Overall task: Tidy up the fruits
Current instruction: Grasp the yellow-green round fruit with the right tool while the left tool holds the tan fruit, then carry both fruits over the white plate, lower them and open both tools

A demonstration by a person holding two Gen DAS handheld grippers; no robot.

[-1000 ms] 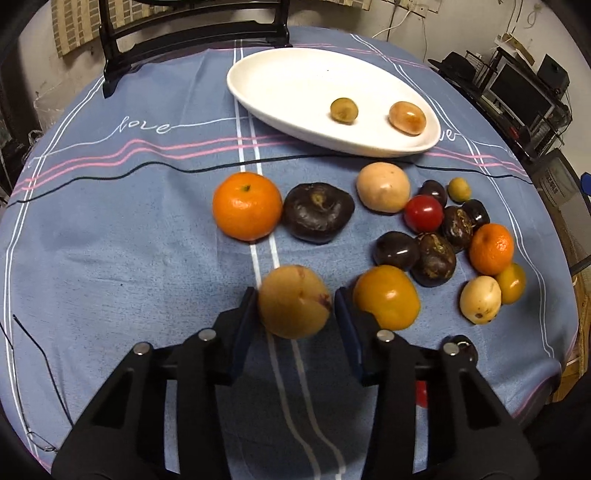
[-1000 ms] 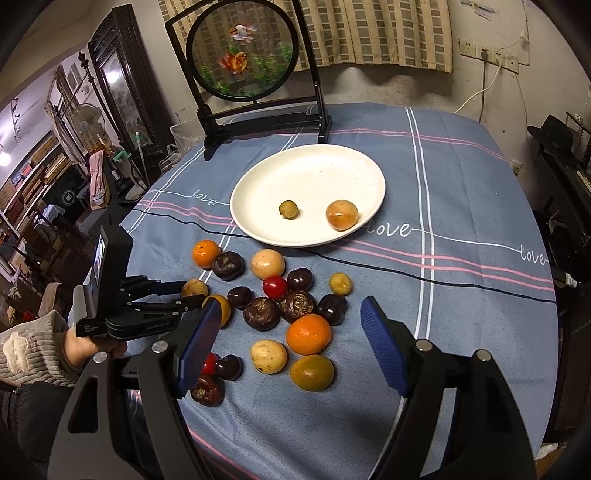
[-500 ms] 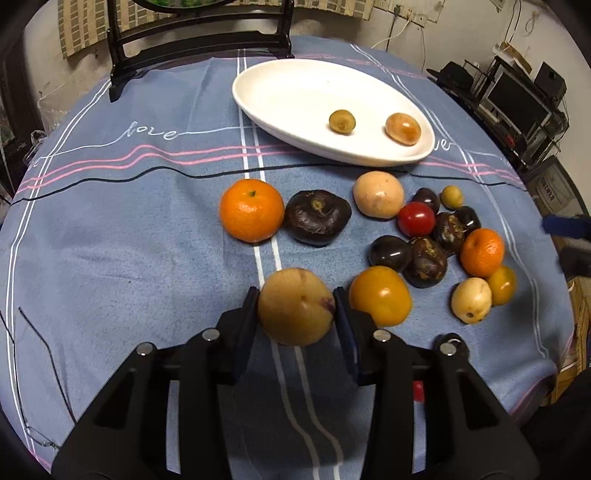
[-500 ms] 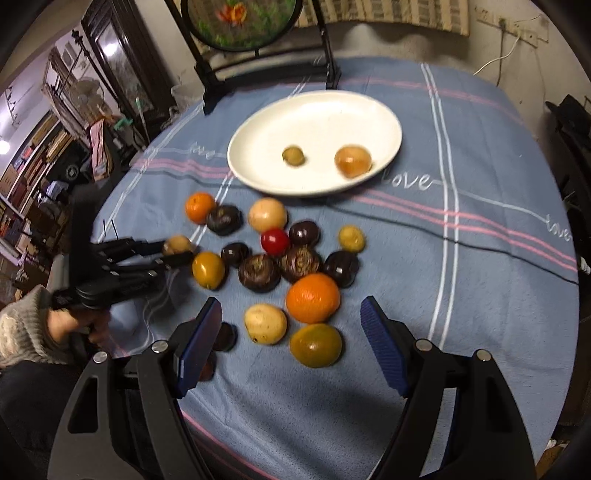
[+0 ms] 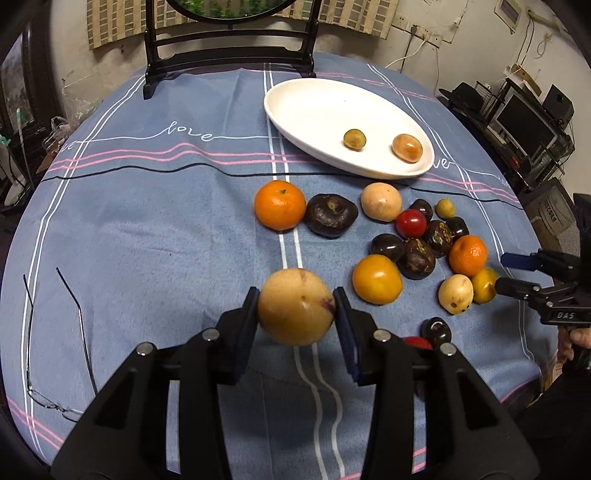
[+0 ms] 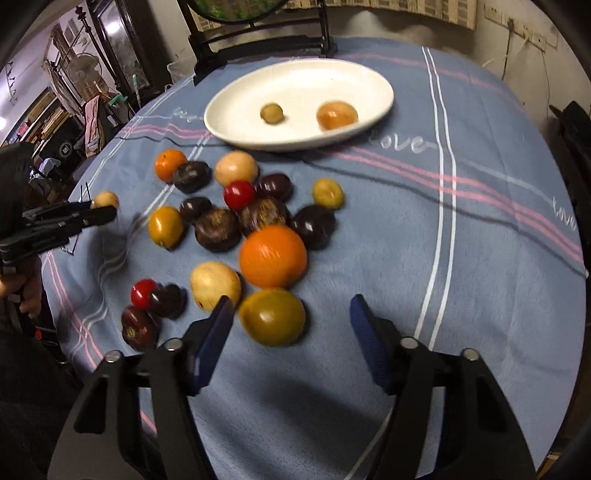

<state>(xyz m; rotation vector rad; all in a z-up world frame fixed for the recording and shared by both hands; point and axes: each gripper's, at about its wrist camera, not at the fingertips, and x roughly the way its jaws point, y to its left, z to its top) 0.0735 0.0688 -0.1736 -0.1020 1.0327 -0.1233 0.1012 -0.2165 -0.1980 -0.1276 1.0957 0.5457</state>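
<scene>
Gripping a tan fruit (image 5: 295,306) clear of the tabletop (image 5: 147,240) — left claw (image 5: 296,325); right claw (image 6: 290,328) closing, empty — yellow-green fruit (image 6: 272,316) between its jaws.

A round table is covered by a blue-grey cloth with pink and white stripes (image 5: 155,229). A pale, stained plaster wall (image 5: 424,22) is hung with a beige checked curtain (image 5: 351,14). Dark cluttered shelving (image 6: 55,122) is seen at the side under dim light.

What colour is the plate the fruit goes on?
White, plain; the plate shows clearest in the left wrist view.
</scene>
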